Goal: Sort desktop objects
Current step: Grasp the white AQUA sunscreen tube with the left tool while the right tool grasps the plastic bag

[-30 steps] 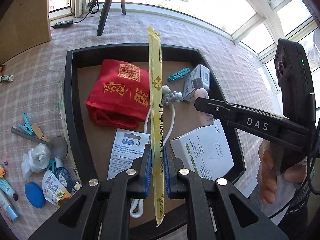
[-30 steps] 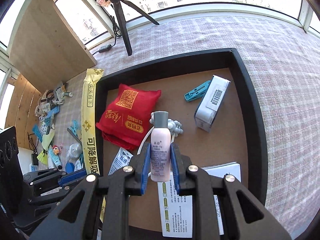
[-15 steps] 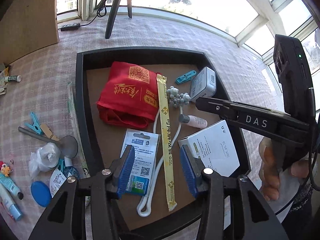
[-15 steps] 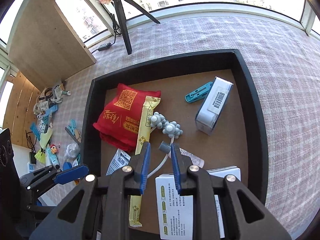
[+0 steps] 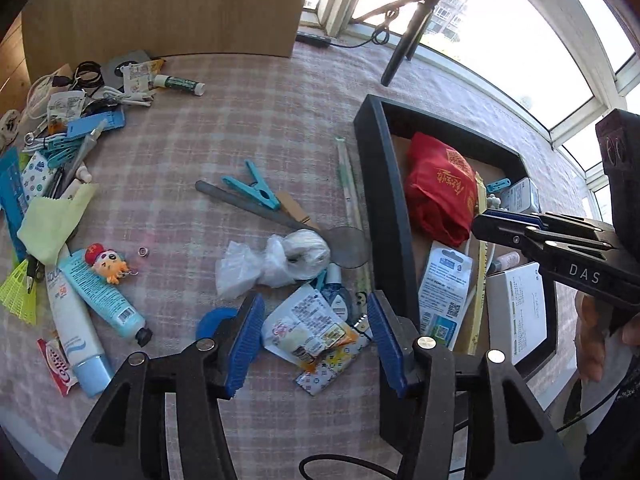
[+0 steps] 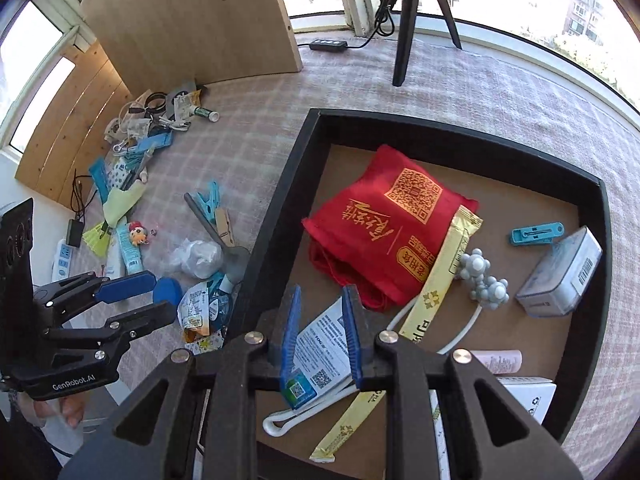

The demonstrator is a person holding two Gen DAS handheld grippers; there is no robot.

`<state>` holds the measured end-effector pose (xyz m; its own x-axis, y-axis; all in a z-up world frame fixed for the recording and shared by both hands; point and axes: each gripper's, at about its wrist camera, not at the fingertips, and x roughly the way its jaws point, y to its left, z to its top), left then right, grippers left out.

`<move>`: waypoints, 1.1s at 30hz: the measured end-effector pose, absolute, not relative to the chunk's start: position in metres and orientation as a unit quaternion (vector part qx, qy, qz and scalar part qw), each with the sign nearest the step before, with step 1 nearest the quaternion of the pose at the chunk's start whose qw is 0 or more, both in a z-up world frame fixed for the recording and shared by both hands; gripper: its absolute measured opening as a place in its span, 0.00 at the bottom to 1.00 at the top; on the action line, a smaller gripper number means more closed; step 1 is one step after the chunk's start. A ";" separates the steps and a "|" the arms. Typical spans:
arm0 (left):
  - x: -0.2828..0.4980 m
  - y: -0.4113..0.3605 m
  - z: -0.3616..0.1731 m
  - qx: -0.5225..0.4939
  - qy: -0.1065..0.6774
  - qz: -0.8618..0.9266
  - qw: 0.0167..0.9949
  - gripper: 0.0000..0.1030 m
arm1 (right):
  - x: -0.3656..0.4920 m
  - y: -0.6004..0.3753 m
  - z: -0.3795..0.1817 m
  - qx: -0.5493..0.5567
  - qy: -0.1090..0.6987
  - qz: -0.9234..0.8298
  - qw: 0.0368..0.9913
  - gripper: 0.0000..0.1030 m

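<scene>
Both of my grippers are now empty: the long yellow paper-wrapped straw (image 6: 440, 276) that my left gripper (image 5: 316, 340) was pinching a second ago is lying in the black rectangular tray (image 6: 276, 216), its upper end leaning on the red cloth pouch printed with a gold QR code (image 6: 392, 236), and the small pink bottle with a grey cap (image 6: 500, 361) that my right gripper (image 6: 320, 336) held is lying on its side at the tray's 5 o'clock. My left view is swinging off the tray to the pink checked tablecloth (image 5: 260, 128).

My left jaws have just been opening; they are spread wide with nothing gripped, hovering over a white snack sachet with an orange corner (image 5: 304, 328) and a crumpled clear plastic bag (image 5: 272, 260). At 9 o'clock from it I am seeing two tubes; the white one (image 5: 72, 316) reads "AQUA". My right jaws are standing partly apart, pressing nothing, above a white and blue hang card with small print and a QR code (image 6: 320, 356).

On the right gripper's body I am reading "DAS"; on the left gripper's, "GenRobot.AI". At the tray's 3 o'clock a grey-white box bearing a barcode (image 6: 560, 276) is lying just beside a teal plastic clip (image 6: 536, 234).
</scene>
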<state>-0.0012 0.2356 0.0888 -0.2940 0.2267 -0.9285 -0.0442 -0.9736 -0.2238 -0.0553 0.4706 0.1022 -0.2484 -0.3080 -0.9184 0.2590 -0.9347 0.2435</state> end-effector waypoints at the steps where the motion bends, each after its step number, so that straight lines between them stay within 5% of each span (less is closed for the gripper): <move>1: 0.002 0.221 0.086 -0.589 -0.081 0.802 0.068 0.57 | -0.056 0.459 0.103 0.584 -0.005 -0.789 0.191 0.21; 9: 0.025 0.116 0.059 -0.618 -0.119 0.777 -0.037 0.58 | -0.056 0.376 0.095 0.573 0.114 -0.763 0.277 0.29; 17: 0.029 0.098 0.042 -0.641 -0.108 0.758 -0.052 0.58 | -0.057 0.312 0.071 0.572 0.215 -0.719 0.331 0.29; 22: 0.023 0.094 0.031 -0.651 -0.105 0.749 -0.057 0.58 | -0.056 0.289 0.058 0.562 0.276 -0.699 0.346 0.40; 33: 0.007 0.087 0.011 -0.658 -0.097 0.743 -0.069 0.53 | -0.064 0.276 0.036 0.570 0.303 -0.679 0.349 0.40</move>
